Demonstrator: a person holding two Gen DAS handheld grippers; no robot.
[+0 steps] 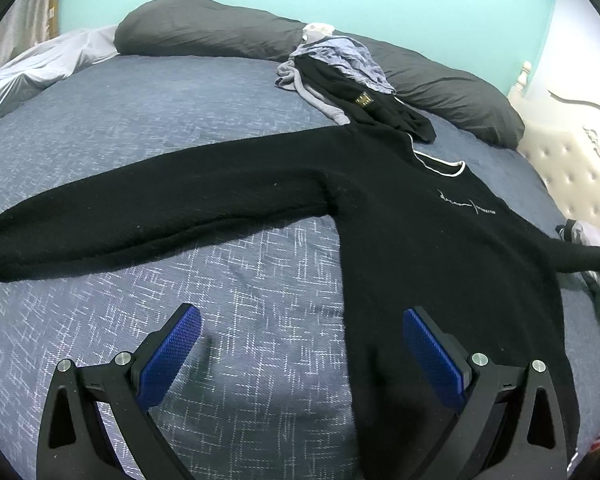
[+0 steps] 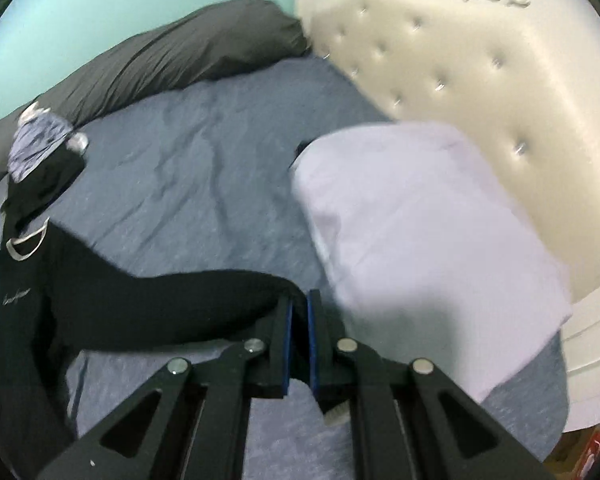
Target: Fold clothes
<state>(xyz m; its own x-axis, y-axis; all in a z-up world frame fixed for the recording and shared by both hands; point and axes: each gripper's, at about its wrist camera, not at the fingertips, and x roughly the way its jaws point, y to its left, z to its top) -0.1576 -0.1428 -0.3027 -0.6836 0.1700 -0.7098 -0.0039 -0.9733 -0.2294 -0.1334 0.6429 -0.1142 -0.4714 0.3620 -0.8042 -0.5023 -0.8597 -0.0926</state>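
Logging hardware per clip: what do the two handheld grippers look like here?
Both match. The left gripper and right gripper have matte black angular linkage arms with triangular cut-outs and round silver pivot pins. Each finger carries a flat blue pad with a fine knurled texture. No cables, labels, hands or sleeves show.
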